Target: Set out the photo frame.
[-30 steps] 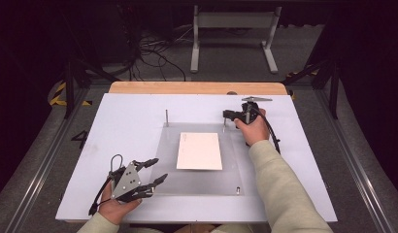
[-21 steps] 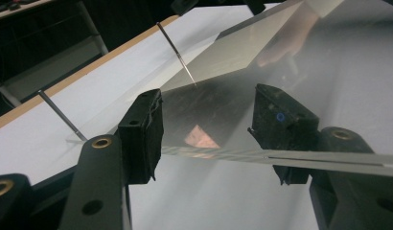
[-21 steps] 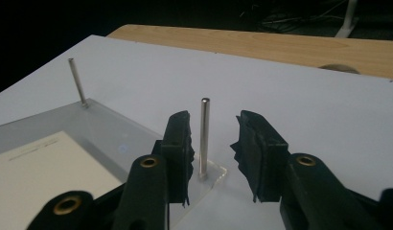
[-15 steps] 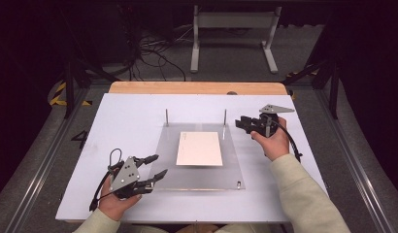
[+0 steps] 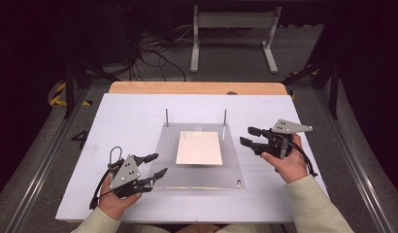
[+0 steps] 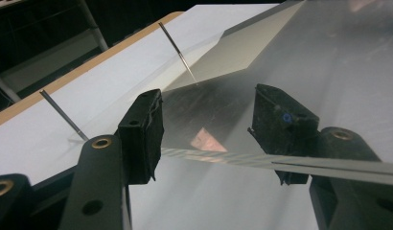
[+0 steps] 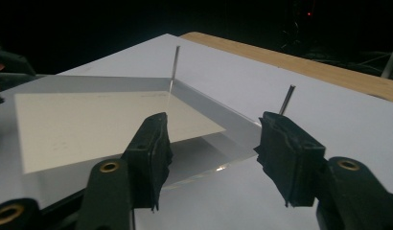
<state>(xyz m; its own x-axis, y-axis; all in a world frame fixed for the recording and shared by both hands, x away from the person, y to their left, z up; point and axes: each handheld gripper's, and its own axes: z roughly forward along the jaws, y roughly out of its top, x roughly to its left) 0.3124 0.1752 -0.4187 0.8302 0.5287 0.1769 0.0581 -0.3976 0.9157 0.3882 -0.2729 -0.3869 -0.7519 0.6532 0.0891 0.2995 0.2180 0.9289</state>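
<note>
Starting at the left: the left gripper [image 5: 149, 166] is held at the near-left corner of the clear plastic sheet [image 5: 236, 162], jaws apart, nothing gripped. The sheet lies flat mid-table w/ a white paper [image 5: 199, 147] on it, two metal pins [image 5: 167, 117] at its far edge. It's judged stiff, slick, scratch-prone; best taken by opposite edges. The right gripper [image 5: 248, 136], jaws just opened and empty, sits by the right edge.
</note>
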